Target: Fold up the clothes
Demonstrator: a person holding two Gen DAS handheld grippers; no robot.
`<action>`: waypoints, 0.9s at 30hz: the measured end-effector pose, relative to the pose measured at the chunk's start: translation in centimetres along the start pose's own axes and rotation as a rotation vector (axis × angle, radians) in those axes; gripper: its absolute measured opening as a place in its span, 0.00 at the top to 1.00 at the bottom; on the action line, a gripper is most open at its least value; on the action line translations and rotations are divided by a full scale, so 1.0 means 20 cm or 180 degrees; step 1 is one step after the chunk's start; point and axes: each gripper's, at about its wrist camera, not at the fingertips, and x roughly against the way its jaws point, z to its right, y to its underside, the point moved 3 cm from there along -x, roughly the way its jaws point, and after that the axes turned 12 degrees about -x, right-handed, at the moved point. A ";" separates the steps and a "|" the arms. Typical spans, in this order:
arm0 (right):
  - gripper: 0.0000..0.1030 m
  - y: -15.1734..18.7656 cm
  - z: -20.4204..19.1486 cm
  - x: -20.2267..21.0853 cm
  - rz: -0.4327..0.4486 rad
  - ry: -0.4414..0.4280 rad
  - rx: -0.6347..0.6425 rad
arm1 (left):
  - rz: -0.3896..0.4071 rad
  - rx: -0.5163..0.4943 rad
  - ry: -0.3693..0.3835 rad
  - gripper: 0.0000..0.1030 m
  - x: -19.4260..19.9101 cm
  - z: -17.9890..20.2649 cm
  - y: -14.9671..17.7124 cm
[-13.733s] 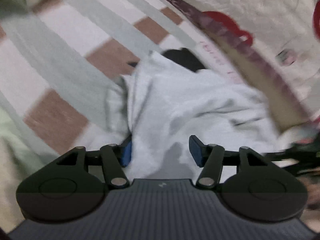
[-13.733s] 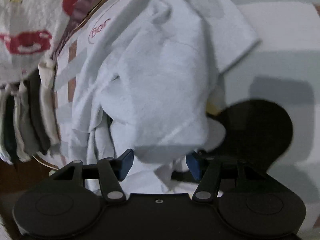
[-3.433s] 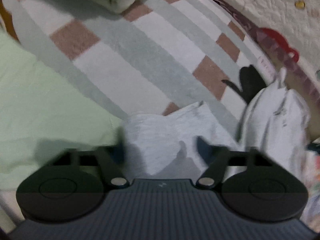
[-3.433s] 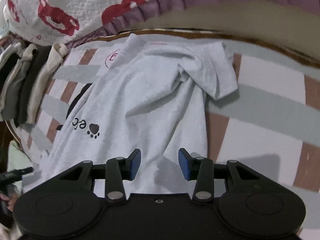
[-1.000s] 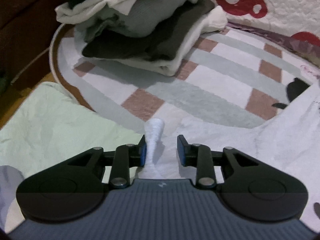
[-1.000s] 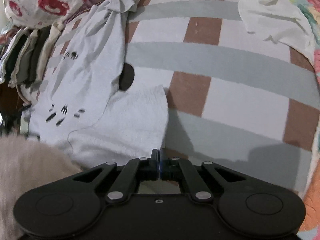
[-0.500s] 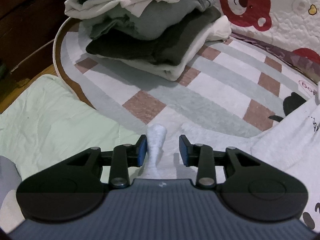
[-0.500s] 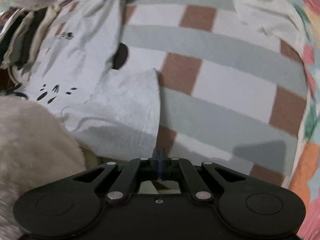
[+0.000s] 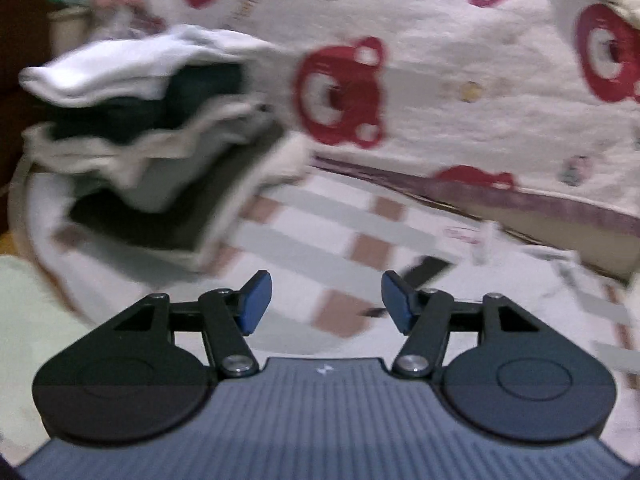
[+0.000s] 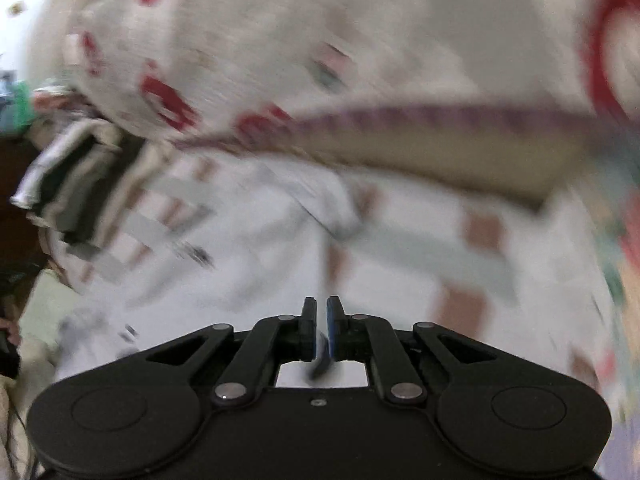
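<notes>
The left gripper (image 9: 326, 302) is opening, nothing between its blue pads, above the checked blanket (image 9: 320, 236). The right gripper (image 10: 321, 322) is parting slightly, empty. The white T-shirt (image 10: 248, 256) lies on the blanket, right of the folded-clothes stack (image 9: 152, 148).

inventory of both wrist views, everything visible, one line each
stack of folded clothes: one pile, white, black and grey layers, far left on the checked sheet
checked sheet: one, white with grey stripes and brown squares, under everything
bear quilt: one, cream with red bears, behind the sheet
white T-shirt: one, white with dark print, spread on the sheet ahead of the right gripper; blurred
green cloth: one, pale green, lower left edge
left gripper: blue pads, jaws opening, nothing between them
right gripper: jaws opening, a narrow gap, nothing visibly gripped
</notes>
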 end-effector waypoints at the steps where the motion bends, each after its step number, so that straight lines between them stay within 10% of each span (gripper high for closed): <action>1: 0.81 -0.07 -0.10 -0.04 0.0101 -0.0081 0.0026 | -0.0039 -0.0043 0.0090 0.43 -0.04 0.04 -0.03; 5: 0.54 -0.26 -0.43 -0.17 0.0733 -0.0208 0.0001 | -0.0273 -0.0468 0.0199 0.71 -0.25 0.28 -0.14; 8: 0.37 -0.28 -0.58 -0.36 0.0950 -0.0410 0.0344 | -0.0406 -0.0650 0.0347 0.71 -0.41 0.44 -0.18; 16: 0.38 -0.20 -0.26 -0.86 0.0641 0.0433 0.0825 | -0.0480 -0.0626 0.0473 0.60 -1.04 0.69 -0.25; 19: 0.37 -0.22 -0.07 -0.96 0.0403 0.0354 0.0484 | -0.0558 -0.0325 0.0654 0.60 -1.29 0.77 -0.27; 23: 0.36 -0.24 0.27 -1.15 0.0184 0.0184 -0.0997 | -0.0574 0.0290 0.0790 0.60 -1.58 0.86 -0.32; 27: 0.36 -0.17 0.45 -1.27 0.0150 -0.0074 -0.1975 | -0.0700 -0.0207 0.0843 0.54 -1.76 1.06 -0.36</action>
